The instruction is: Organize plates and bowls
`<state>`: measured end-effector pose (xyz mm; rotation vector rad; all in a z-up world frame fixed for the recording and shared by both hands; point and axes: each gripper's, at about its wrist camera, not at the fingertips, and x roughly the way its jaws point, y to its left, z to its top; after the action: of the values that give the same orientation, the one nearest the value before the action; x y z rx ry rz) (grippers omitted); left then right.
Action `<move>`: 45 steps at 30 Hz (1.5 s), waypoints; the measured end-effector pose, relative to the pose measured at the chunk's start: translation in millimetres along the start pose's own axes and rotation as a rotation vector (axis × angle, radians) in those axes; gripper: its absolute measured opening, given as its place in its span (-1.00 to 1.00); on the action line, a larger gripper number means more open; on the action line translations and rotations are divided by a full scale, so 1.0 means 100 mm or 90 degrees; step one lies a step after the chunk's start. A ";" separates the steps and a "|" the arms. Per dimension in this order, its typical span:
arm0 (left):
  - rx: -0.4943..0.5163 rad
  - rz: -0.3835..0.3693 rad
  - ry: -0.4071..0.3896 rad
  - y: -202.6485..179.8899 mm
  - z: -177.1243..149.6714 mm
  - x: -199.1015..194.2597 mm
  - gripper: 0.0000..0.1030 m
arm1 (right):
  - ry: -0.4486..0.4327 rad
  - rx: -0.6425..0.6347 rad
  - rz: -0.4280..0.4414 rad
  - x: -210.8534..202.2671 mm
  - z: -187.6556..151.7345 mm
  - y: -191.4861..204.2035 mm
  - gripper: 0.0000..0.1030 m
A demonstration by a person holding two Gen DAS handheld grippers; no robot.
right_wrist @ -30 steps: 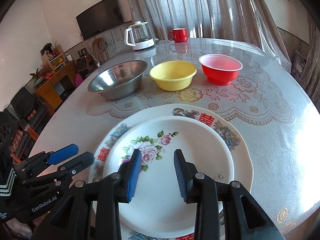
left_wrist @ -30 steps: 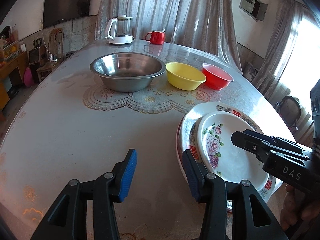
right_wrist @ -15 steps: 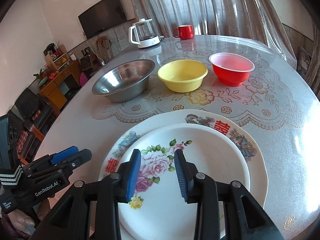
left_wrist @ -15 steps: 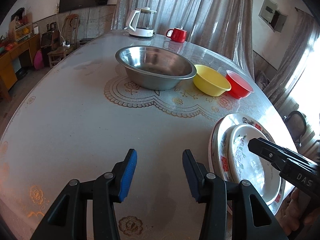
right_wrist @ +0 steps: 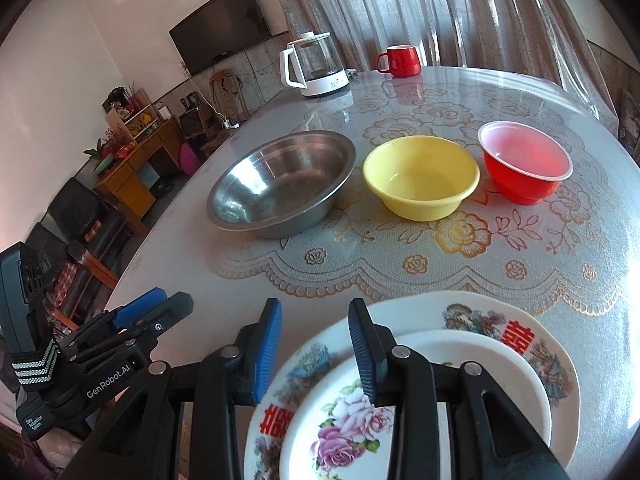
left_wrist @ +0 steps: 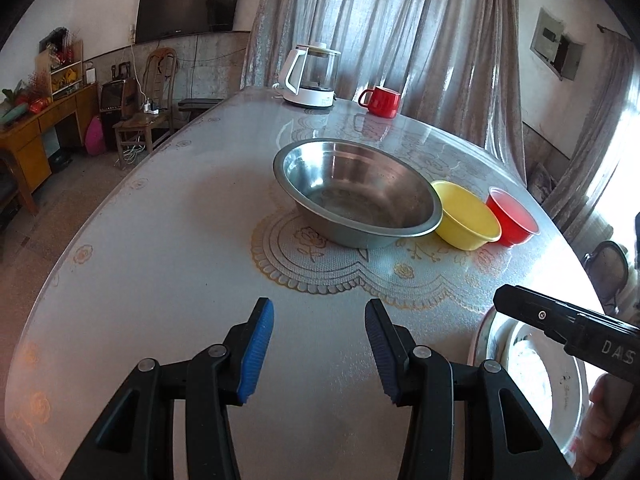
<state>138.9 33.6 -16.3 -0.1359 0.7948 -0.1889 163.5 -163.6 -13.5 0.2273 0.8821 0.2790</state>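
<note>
A small rose-patterned plate [right_wrist: 440, 408] lies on a larger plate [right_wrist: 500, 320] with red characters at the table's near edge. Behind them stand a steel bowl [right_wrist: 280, 184], a yellow bowl [right_wrist: 420, 176] and a red bowl [right_wrist: 524, 164] in a row. My right gripper [right_wrist: 312, 344] hovers open above the left rim of the plates with nothing between its pads. My left gripper [left_wrist: 318, 352] is open over bare tablecloth, left of the plates [left_wrist: 528, 376], and shows in the right wrist view as a black tool [right_wrist: 136, 320]. The steel bowl [left_wrist: 356, 192], yellow bowl [left_wrist: 466, 216] and red bowl [left_wrist: 512, 216] lie ahead of it.
A glass kettle [right_wrist: 316, 64] and a red mug [right_wrist: 400, 60] stand at the table's far side. The round table [left_wrist: 160, 240] wears a lace-patterned cover. Chairs, a wooden desk [left_wrist: 36, 128] and a wall television [left_wrist: 188, 4] are off to the left.
Both grippers have drifted left across the table. The plates have slid toward the right and lower edge of each view. Neither pair of jaws has changed its gap.
</note>
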 end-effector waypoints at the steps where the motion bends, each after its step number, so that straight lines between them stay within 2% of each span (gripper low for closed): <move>1: -0.003 0.002 0.001 0.02 0.02 0.02 -0.06 | 0.002 0.004 0.004 0.03 0.04 0.00 -0.33; 8: -0.025 -0.008 -0.010 0.13 0.24 0.11 -0.06 | 0.002 0.069 0.025 0.27 0.32 -0.08 -0.33; 13: -0.043 -0.013 -0.023 0.17 0.42 0.19 0.06 | 0.003 0.098 0.029 0.44 0.50 -0.10 -0.33; 22: -0.063 -0.016 -0.016 0.24 0.66 0.51 0.04 | 0.013 0.110 -0.001 0.73 0.67 -0.08 -0.33; 24: -0.063 -0.014 -0.010 0.23 0.70 0.61 -0.12 | 0.014 0.116 -0.005 0.79 0.72 -0.09 -0.33; 25: -0.060 -0.013 0.000 0.22 0.72 0.66 -0.40 | 0.017 0.121 -0.009 0.83 0.73 -0.10 -0.33; 26: -0.057 -0.010 0.008 0.22 0.73 0.71 -0.50 | 0.020 0.124 -0.010 0.85 0.73 -0.11 -0.36; 28: -0.055 -0.005 0.002 0.21 0.71 0.72 -0.52 | 0.027 0.119 -0.007 0.91 0.73 -0.10 -0.52; 33: -0.058 -0.020 -0.010 0.25 0.61 0.58 -0.56 | 0.020 0.096 -0.014 0.87 0.69 -0.02 -0.52; 35: -0.051 -0.022 -0.018 0.23 0.57 0.50 -0.65 | 0.018 0.092 -0.005 0.81 0.67 0.00 -0.53; 37: -0.045 -0.039 -0.023 0.20 0.49 0.38 -0.67 | 0.013 0.081 0.011 0.75 0.64 0.06 -0.53; 40: -0.025 -0.033 -0.033 0.12 0.40 0.25 -0.67 | 0.013 0.046 0.030 0.66 0.57 0.23 -0.53; 42: -0.039 -0.041 -0.025 0.17 0.38 0.23 -0.67 | 0.016 0.026 0.018 0.64 0.52 0.31 -0.53; 45: -0.086 -0.041 -0.016 0.32 0.42 0.25 -0.66 | 0.022 0.058 0.024 0.67 0.50 0.24 -0.52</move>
<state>190.5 61.7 -10.7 -0.2913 0.7790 -0.1936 239.6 -123.1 -24.0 0.3244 0.9261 0.2788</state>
